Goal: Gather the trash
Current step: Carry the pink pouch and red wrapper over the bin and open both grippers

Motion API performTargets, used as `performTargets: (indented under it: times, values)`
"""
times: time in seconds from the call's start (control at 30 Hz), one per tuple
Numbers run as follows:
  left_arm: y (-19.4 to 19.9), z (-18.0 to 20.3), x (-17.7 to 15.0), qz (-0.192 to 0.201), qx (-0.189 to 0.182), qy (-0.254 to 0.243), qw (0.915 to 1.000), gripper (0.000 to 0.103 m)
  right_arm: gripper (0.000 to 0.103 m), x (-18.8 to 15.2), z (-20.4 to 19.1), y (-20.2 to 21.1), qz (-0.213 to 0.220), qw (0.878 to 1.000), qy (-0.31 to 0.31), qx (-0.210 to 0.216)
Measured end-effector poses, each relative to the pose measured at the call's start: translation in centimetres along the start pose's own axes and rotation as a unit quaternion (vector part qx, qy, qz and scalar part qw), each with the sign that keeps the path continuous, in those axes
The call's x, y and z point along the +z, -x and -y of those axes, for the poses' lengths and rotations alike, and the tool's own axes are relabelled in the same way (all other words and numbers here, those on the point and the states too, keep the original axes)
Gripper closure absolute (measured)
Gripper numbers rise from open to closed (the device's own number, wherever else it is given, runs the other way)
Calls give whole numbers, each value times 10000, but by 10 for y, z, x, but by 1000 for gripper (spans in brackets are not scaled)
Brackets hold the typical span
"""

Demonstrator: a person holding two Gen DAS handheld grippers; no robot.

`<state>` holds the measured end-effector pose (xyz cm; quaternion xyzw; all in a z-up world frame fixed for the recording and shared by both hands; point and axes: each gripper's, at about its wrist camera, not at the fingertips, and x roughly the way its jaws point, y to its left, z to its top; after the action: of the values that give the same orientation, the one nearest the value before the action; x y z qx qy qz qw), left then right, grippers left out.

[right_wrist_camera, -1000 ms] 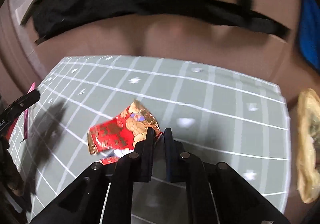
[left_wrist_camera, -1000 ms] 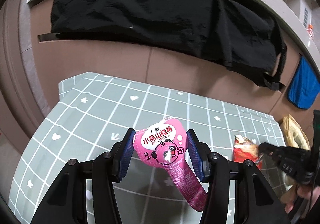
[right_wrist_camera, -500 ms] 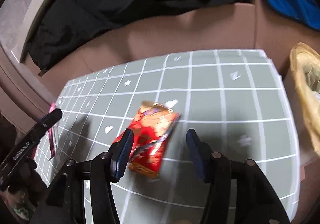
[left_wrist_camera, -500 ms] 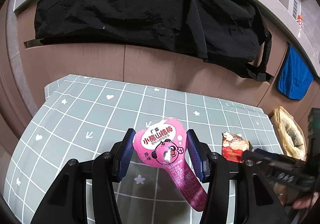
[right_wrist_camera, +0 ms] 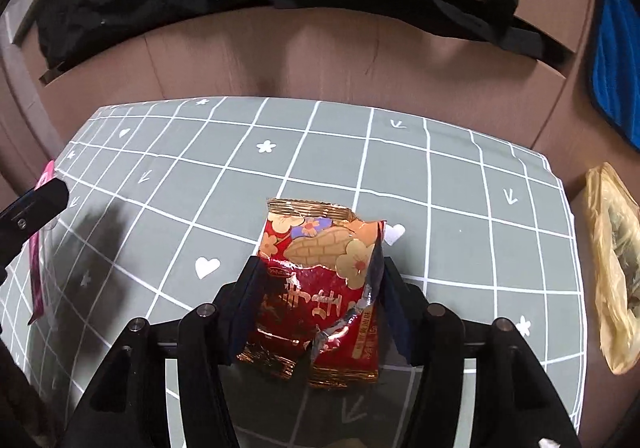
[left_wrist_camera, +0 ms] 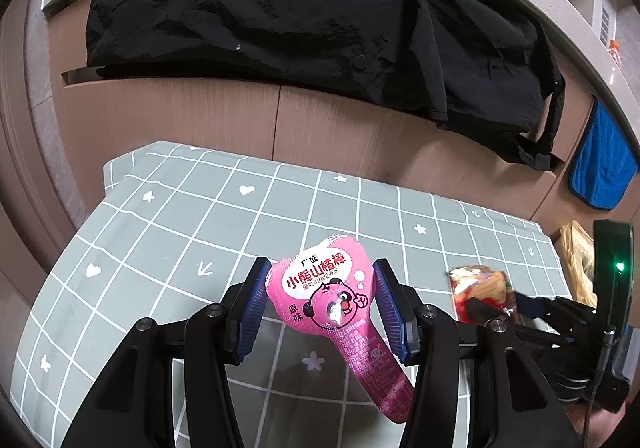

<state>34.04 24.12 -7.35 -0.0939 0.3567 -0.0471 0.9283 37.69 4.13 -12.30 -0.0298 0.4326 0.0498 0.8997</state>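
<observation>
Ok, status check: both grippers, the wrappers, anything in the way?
Left gripper shut on pink wrapper. Right gripper shut on red wrapper. Yellow trash bag off table's right edge, path clear.

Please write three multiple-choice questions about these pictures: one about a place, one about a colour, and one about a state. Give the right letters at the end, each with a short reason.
1. Where is the yellow bag?
A. Past the right edge of the table
B. In the middle of the table
C. Between the left gripper's fingers

2. What colour is the wrapper in the left gripper?
A. Green
B. Pink
C. White

3. What state is the red packet in the right gripper in?
A. Sealed and smooth
B. Folded into a ball
C. Torn open and crumpled

Answers:
1. A, since the bag hangs just beyond the checked cloth's right edge.
2. B, since it is bright pink with a cartoon face.
3. C, since its silver lining shows along a ragged tear.
</observation>
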Motion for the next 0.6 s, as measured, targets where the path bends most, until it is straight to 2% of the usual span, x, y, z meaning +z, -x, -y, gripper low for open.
performTargets:
  times: [0.03, 0.13, 0.33, 0.5, 0.6]
  values:
    - [1, 2, 0, 6, -13, -25, 10000, 51, 93, -2, 3, 3, 22, 10000, 31, 76]
    - [6, 15, -1, 23, -61, -125, 9999, 51, 96, -7, 20, 17, 174, 9985, -200, 470]
    - [20, 55, 5, 85, -312, -385, 9987, 51, 97, -14, 61, 67, 711, 9939, -598, 588]
    - [41, 116, 17, 345, -730, -695, 9943, 51, 97, -21, 114, 124, 1240, 9875, -899, 380]
    - [55, 157, 25, 551, -953, -910, 9897, 51, 97, -25, 147, 161, 1587, 9824, -977, 100]
